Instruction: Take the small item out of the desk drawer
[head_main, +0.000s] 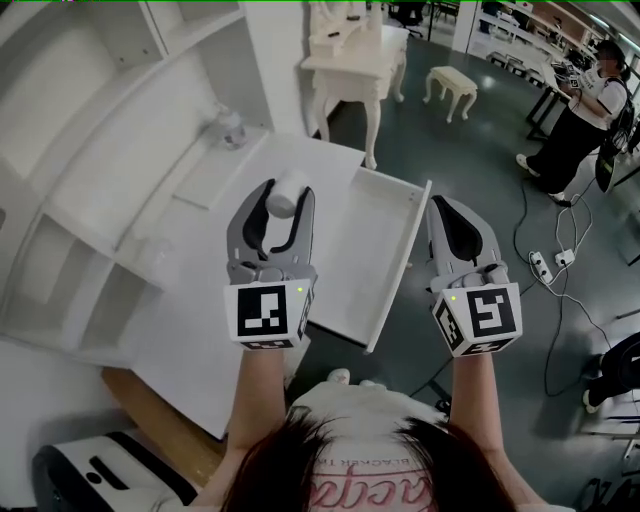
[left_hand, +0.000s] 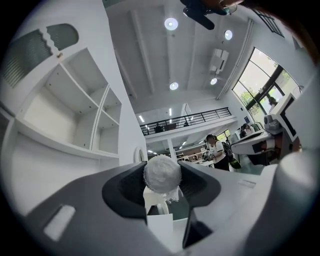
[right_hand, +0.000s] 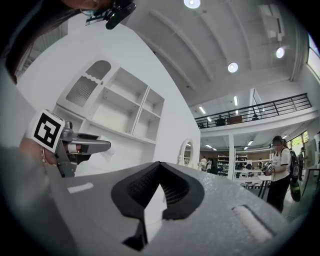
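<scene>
Left hand-held gripper (head_main: 285, 190): jaws partly apart, clamped on a small white fuzzy ball (left_hand: 161, 173). Right hand-held gripper (head_main: 438, 204): jaws together, empty, beside the open drawer (head_main: 385, 262).

Left tool (head_main: 285, 192) covers part of drawer (head_main: 398, 268) interior and white ball's (head_main: 284, 190) flanks. Clear object (head_main: 228, 128) on tabletop (head_main: 310, 165): too blurred to identify. Bystander (head_main: 585, 115) clipped by right edge.

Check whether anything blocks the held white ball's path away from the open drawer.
Nothing visible does. The left gripper grips the white ball in the air, already clear of the open drawer; the shut right gripper hangs at the drawer's far side.
</scene>
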